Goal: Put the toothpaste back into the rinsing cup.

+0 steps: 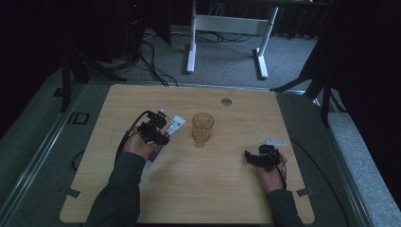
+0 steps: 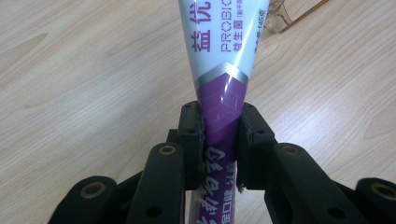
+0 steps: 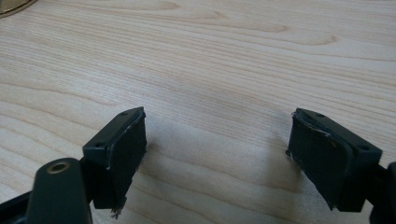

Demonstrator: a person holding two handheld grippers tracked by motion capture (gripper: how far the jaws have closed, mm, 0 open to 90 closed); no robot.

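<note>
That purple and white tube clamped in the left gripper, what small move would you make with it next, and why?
Probably carry the tube toward the amber glass just to its right. The left gripper is already shut on the tube's purple part, so no regrasp seems needed. The glass stands upright and looks empty, while the right gripper rests open over bare table, holding nothing.

The right gripper (image 3: 217,149) is seen with its two black jaws held wide apart, and nothing is gripped between them. Bare light wooden table (image 3: 224,70) is shown under and ahead of the jaws. A golden curved edge (image 3: 11,5) is glimpsed far ahead, at the upper left corner.
</note>
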